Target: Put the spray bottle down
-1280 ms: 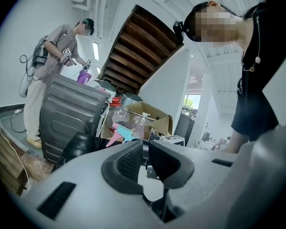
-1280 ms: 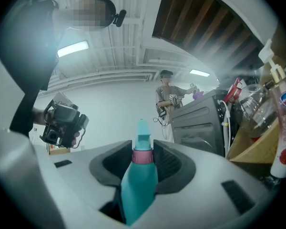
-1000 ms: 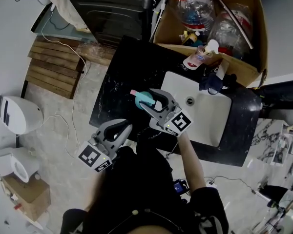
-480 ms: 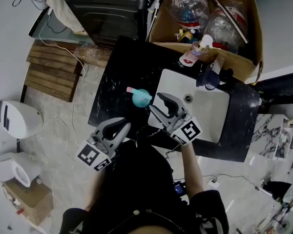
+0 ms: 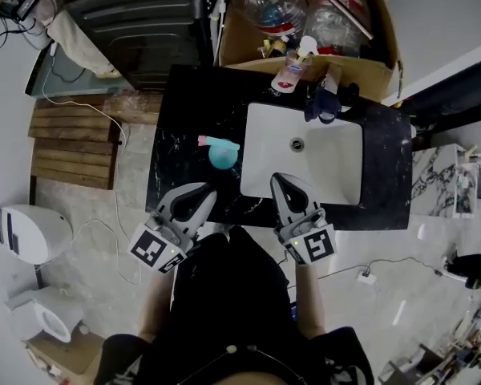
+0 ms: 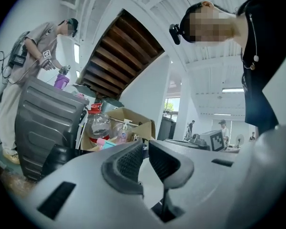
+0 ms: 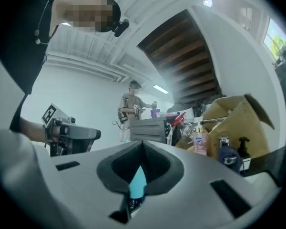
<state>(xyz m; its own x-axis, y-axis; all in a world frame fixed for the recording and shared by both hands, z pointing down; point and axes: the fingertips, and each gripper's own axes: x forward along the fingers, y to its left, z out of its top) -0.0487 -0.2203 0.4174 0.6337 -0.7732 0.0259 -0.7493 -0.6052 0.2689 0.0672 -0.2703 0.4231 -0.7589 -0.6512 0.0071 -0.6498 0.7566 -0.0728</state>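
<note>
Teal spray bottle (image 5: 223, 154): upright on the black counter, just left of the sink, free of both claws. Judged as already put down.
Pink nozzle (image 5: 202, 140): pointing left, away from the sink. Likely first snag point, so keep off it.
Right gripper (image 5: 282, 181): jaws just closed, pads meeting, nothing pinched. Parked near the sink's front rim, apart from the bottle. Sliver of teal past the pads in the right gripper view is background, not a grip.
Left gripper (image 5: 202, 191): jaws down to a narrow slit, empty. Near the counter's front edge, on the near side of the bottle.
Black counter (image 5: 180, 107): looks glossy, probably slippery under a light bottle. No nudging on the way out.
White sink (image 5: 260, 127): confirm the bottle's base sits wholly on the counter, not on the rim. Base itself hidden under the bottle's top in the head view.
Exit path: pull the right gripper straight back toward the body, no sweep left. Hold the left gripper off, no reach across the bottle.
</note>
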